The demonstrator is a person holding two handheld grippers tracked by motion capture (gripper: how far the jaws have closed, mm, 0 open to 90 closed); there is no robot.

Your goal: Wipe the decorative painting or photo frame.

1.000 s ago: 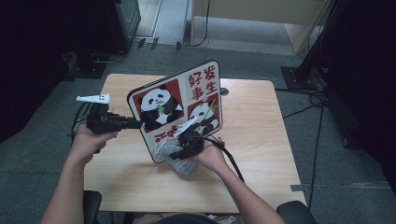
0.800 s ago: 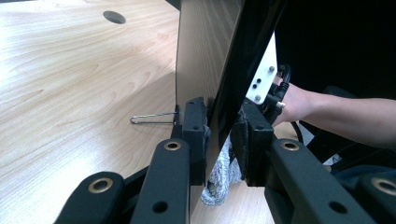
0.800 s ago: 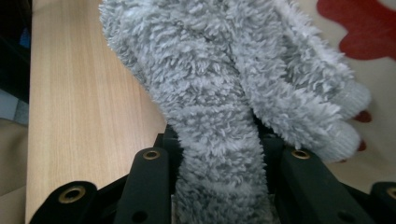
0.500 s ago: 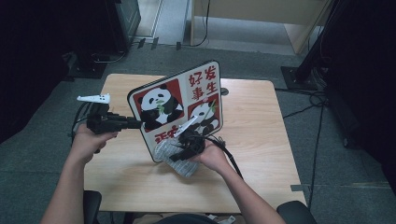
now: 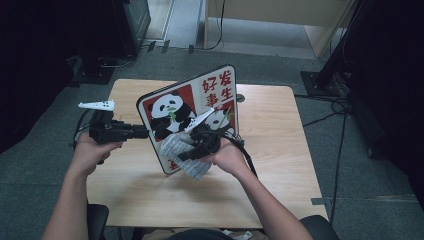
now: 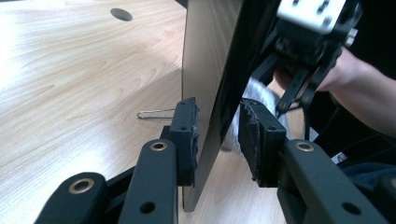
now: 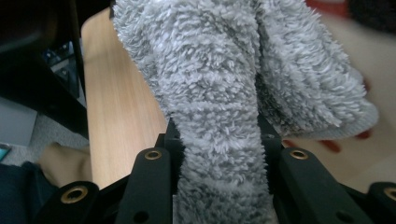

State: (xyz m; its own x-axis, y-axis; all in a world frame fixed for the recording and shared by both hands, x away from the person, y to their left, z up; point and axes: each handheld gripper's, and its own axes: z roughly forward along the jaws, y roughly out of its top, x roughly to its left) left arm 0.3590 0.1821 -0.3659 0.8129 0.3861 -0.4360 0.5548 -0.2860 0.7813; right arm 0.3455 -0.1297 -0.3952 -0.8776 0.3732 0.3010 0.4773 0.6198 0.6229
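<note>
At the left of the high view, the left gripper [image 5: 142, 132] reached in level over the wooden table [image 5: 280, 150] and met the left edge of the panda board [image 5: 190, 107] — a flat panel printed with pandas and red characters, held tilted up on its edge above the tabletop. In the left gripper view its jaws stood on either side of the board's thin edge, the left pad [image 6: 186, 135] against the plain back face and the other pad just off the printed side, so a firm pinch could not be told. A bent wire clip [image 6: 156, 113] lay on the wood behind. Further right, the right gripper [image 5: 197, 150] pinched a grey fluffy cloth [image 5: 187, 155] — bunched tight between its jaws — against the board's lower front.
</note>
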